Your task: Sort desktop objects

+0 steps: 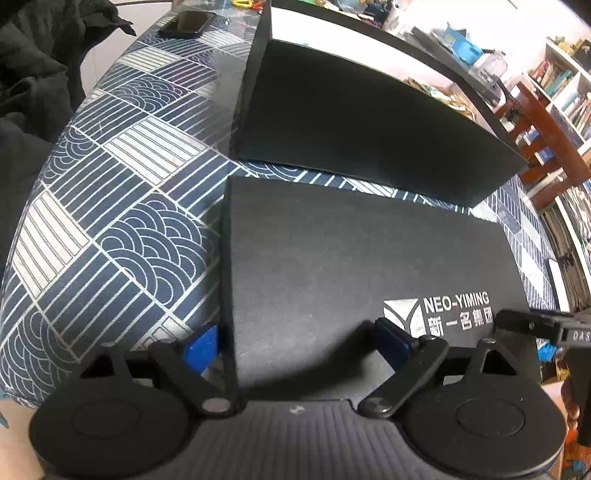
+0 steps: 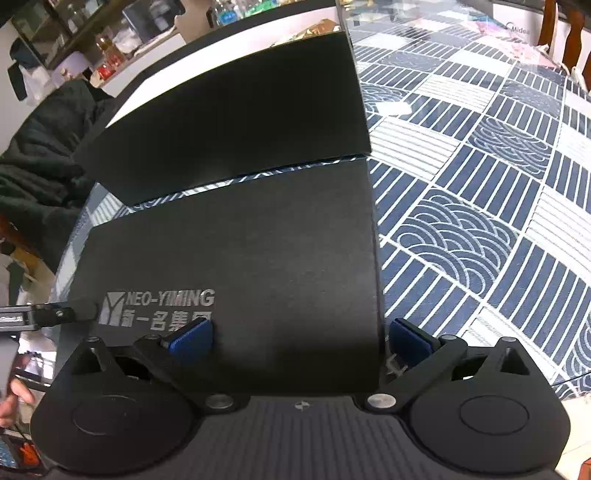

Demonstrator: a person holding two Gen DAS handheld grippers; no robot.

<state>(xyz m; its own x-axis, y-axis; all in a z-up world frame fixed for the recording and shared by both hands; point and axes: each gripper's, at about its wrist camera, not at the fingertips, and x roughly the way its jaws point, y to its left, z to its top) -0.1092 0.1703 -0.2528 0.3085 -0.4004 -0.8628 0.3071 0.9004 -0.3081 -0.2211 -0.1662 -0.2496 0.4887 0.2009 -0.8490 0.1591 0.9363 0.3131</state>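
Black and flat, the box lid (image 1: pixel 332 266) with silver letters lies on the blue patterned tablecloth (image 1: pixel 122 206), just in front of the open black box (image 1: pixel 362 122). The left gripper (image 1: pixel 301 339) is open, one blue pad on each side of the lid's left edge. The right gripper (image 2: pixel 299 336) is open too, with its blue pads on each side of the lid's right edge. A phone (image 1: pixel 186 24) lies far behind the box.
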